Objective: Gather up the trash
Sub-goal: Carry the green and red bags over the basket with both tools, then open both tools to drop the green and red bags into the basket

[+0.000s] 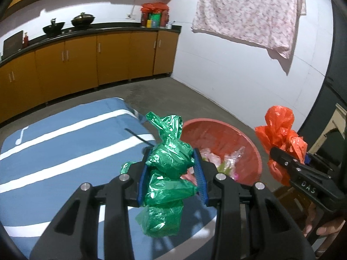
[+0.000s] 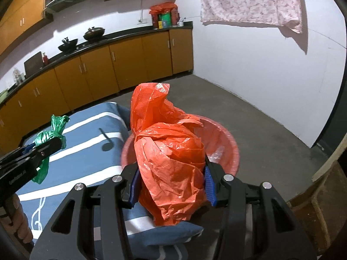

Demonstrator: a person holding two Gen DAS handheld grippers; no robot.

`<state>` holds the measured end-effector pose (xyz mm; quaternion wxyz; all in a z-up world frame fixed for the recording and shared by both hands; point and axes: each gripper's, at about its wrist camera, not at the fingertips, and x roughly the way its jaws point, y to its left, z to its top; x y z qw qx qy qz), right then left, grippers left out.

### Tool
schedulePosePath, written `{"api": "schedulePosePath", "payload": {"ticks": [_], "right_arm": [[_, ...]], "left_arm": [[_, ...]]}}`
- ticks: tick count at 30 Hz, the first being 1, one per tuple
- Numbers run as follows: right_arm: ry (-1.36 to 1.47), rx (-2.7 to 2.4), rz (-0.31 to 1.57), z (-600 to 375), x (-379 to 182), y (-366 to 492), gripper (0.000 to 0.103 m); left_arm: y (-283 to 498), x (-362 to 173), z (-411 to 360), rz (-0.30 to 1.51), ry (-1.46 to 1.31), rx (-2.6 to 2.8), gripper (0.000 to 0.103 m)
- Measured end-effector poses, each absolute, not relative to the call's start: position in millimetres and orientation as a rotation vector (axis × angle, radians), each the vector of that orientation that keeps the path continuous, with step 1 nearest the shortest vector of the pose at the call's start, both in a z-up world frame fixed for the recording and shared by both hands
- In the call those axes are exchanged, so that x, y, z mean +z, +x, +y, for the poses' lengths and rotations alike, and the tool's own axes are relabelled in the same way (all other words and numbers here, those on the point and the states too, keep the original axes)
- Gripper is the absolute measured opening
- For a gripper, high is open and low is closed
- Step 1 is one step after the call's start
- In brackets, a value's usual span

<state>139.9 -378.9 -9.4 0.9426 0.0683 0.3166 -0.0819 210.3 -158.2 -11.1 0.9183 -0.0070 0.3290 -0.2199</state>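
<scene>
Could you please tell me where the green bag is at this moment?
The green bag is clamped in the left gripper, above the edge of the blue bedding and just left of the red basin. The right wrist view shows it at far left.

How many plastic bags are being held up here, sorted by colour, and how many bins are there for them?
Green plastic bag: 1, clamped in the left gripper
Orange plastic bag: 1, clamped in the right gripper
Red bin: 1, on the floor, some litter already inside
Total: 3
</scene>
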Motion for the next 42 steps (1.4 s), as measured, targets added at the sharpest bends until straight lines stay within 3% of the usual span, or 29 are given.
{"api": "schedulePosePath", "payload": {"ticks": [38,42], "right_arm": [[0.327,-0.235,0.599,-438,-20,188,0.048],[0.393,-0.207,0.573,-448,-17,198,0.054]], "left_arm": [[269,-57,-258,0.746,0.03,-0.629,0.037],[279,-67,-266,0.77,0.029,-0.631,0.043]]}}
